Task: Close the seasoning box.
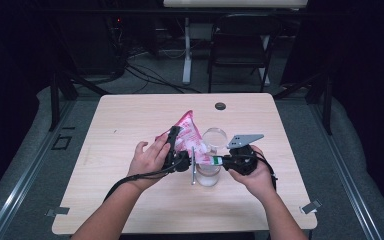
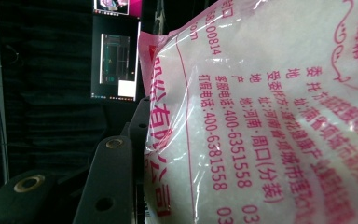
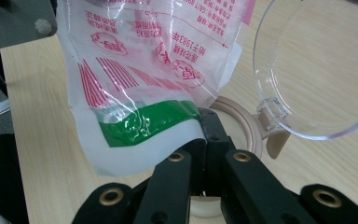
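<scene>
While the left tool (image 1: pixel 176 145) half-open apparently grips the bag (image 1: pixel 187 131), the right tool (image 3: pixel 205 140) pinches its corner.

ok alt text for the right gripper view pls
The right gripper, shut, pinches the green-striped edge of a pink-printed plastic bag of white granules above a jar's tan rim. The jar's clear hinged lid stands open at the right, over a light wooden table.

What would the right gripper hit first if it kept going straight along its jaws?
Probably the pink-and-white bag: the right gripper is already shut on its lower green-banded edge, so the bag lies straight ahead. Just beyond sit the jar's tan rim and its clear hinged lid; depth between them is unclear.
</scene>
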`<action>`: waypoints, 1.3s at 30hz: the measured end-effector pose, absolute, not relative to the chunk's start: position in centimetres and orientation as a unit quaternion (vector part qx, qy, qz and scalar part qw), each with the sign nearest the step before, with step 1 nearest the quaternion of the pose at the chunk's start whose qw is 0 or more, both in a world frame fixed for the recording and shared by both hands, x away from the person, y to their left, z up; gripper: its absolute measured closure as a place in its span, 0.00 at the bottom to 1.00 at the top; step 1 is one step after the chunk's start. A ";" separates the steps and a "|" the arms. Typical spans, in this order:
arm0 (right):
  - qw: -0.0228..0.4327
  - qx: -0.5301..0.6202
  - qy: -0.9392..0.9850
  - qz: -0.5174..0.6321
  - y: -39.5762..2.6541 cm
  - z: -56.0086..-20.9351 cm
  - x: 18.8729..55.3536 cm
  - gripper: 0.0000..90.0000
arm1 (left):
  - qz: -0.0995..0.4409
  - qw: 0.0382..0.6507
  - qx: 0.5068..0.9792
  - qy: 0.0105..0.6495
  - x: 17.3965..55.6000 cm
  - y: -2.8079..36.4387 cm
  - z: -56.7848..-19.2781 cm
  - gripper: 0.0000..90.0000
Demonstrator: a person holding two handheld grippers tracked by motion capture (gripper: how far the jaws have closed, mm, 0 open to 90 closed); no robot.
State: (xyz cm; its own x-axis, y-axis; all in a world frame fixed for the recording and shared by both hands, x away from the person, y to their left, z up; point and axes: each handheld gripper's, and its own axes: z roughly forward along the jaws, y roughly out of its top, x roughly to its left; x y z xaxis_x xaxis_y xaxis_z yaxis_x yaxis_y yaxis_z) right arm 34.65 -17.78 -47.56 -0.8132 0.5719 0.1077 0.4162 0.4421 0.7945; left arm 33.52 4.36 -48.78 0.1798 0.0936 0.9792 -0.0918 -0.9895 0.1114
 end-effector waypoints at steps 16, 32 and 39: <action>0.088 0.290 0.848 0.434 -17.4 -47.8 34.6 1.00 | 0.644 0.075 0.762 0.001 33.5 4.7 -48.7 0.64; 0.088 0.290 0.848 0.434 -17.4 -47.8 34.6 1.00 | 0.646 0.076 0.759 0.000 33.5 4.6 -48.4 0.65; 0.088 0.291 0.849 0.433 -17.5 -47.9 34.7 1.00 | 0.646 0.078 0.759 0.001 33.5 4.6 -48.5 0.64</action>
